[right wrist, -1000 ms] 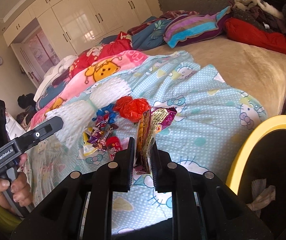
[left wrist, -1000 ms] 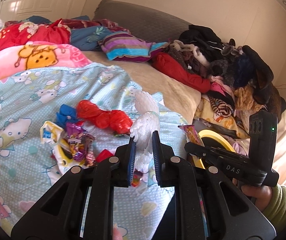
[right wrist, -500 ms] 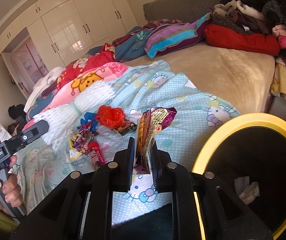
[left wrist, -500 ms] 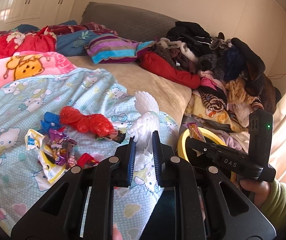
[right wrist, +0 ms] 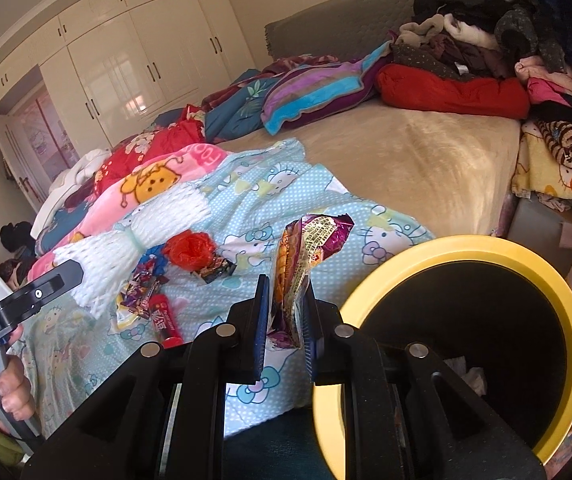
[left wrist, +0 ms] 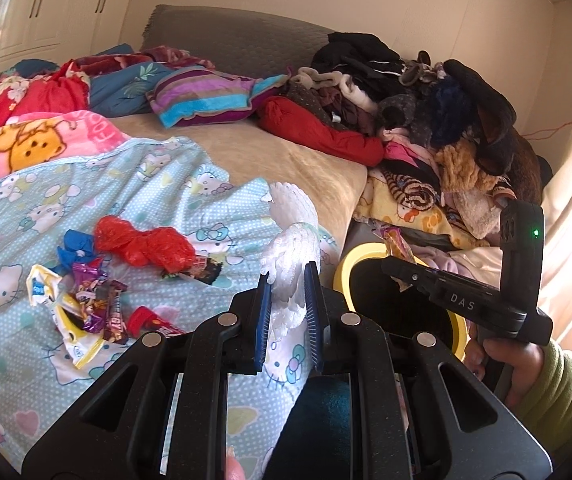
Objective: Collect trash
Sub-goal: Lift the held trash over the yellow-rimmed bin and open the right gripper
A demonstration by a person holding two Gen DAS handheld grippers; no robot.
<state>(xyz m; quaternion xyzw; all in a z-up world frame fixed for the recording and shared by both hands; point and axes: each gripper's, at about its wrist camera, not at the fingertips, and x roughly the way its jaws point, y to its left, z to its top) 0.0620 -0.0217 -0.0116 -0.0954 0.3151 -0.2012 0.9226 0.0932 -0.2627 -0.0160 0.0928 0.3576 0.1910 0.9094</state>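
My left gripper [left wrist: 289, 280] is shut on white foam netting [left wrist: 292, 240], held above the bed's edge; it also shows in the right wrist view [right wrist: 134, 240]. My right gripper [right wrist: 285, 292] is shut on a purple-and-orange snack wrapper [right wrist: 310, 248], just left of the yellow-rimmed black trash bin [right wrist: 382, 300]. The bin [left wrist: 356, 256] stands beside the bed, under the right gripper [left wrist: 396, 270], with crumpled paper [right wrist: 470, 372] inside. A pile of trash lies on the blue Hello Kitty blanket [left wrist: 126, 184]: a red plastic bag [left wrist: 142, 242], blue wrapper [left wrist: 74, 242], candy wrappers [left wrist: 94, 300] and a red tube [right wrist: 164, 318].
A heap of clothes [left wrist: 426, 112] covers the right side of the bed. Pillows and quilts [left wrist: 202, 94] lie at the head. White wardrobes [right wrist: 134, 64] stand behind the bed. The bare beige mattress [right wrist: 414, 160] lies between blanket and clothes.
Both grippers have moved right, away from the trash pile and toward the bin, each still holding its piece. The bin's opening now fills more of the right wrist view.
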